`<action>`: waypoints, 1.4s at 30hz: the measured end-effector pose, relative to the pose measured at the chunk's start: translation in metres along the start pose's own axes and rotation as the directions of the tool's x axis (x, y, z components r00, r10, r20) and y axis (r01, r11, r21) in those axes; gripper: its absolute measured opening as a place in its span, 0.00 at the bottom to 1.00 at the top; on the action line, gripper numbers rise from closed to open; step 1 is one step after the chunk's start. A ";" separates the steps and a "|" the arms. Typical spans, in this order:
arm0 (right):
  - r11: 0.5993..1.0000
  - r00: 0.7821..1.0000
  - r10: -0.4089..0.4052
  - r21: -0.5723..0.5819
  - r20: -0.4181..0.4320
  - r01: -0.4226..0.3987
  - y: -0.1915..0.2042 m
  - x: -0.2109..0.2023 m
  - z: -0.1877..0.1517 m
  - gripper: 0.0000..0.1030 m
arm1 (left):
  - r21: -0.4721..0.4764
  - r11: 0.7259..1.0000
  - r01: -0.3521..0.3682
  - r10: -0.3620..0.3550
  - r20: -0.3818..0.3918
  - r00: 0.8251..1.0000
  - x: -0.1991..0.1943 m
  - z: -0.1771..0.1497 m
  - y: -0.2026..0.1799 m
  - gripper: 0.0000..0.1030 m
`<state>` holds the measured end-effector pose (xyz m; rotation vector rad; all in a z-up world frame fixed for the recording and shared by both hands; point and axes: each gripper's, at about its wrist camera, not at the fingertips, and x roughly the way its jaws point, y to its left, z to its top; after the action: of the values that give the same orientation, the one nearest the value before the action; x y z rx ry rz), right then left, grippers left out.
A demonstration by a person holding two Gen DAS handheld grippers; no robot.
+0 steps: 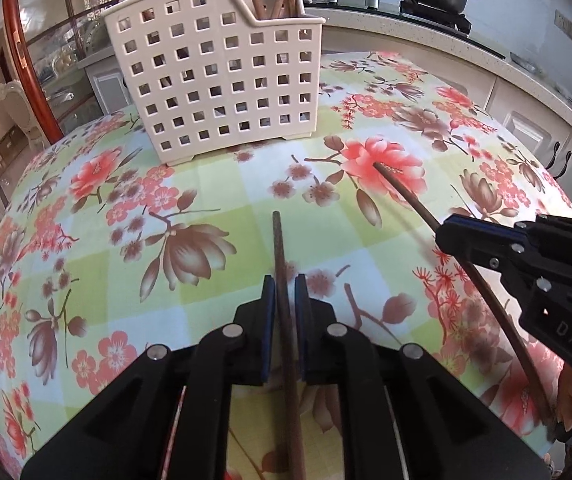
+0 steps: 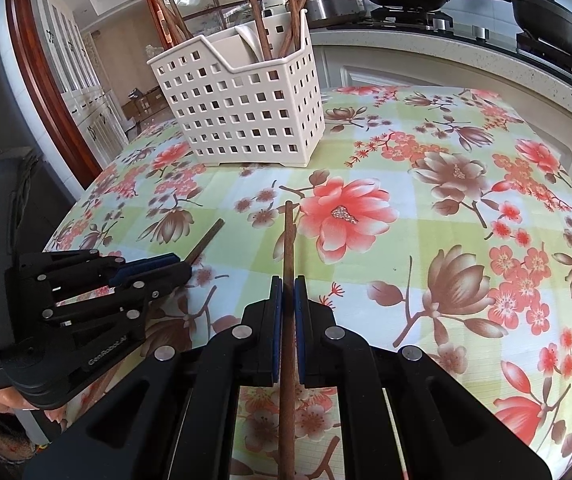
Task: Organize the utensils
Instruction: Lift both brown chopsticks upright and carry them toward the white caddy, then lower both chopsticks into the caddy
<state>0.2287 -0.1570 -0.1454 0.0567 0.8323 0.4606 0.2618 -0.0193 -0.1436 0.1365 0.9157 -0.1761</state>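
Mid-carry: left gripper (image 1: 284, 280) clamped on a chopstick (image 1: 280, 248), right gripper (image 2: 287, 282) clamped on another chopstick (image 2: 289, 236), both sticks pointing forward over the floral table (image 1: 214, 192). Perforated white holder (image 1: 222, 92) standing ahead at the far side, well apart from both tips, already holding several chopsticks. Next, by judgement: lifting each stick, tipping it upright, lowering it into the holder's open top without knocking the rim
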 end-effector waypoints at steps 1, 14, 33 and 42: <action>1.000 1.000 -0.001 0.000 0.000 0.001 0.000 0.000 0.000 0.06 | 0.005 1.000 -0.004 0.004 -0.001 1.000 0.000 0.000 -0.001 0.09; 1.000 0.995 0.026 -0.008 0.101 -0.025 0.010 -0.026 0.010 0.06 | -0.051 0.999 -0.005 0.013 0.163 0.987 -0.055 0.006 0.011 0.05; 0.989 0.954 0.044 -0.145 0.297 -0.001 0.064 -0.100 0.024 0.06 | -0.099 0.994 -0.034 0.071 0.398 0.915 -0.166 -0.008 0.021 0.05; 0.985 0.943 0.049 -0.174 0.330 0.010 0.075 -0.118 0.023 0.06 | -0.112 0.993 -0.038 0.084 0.439 0.895 -0.187 -0.018 0.022 0.05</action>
<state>0.1491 -0.1358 -0.0304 -0.0181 0.4560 0.5234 0.1410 0.0227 -0.0040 0.0279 0.4607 -0.0953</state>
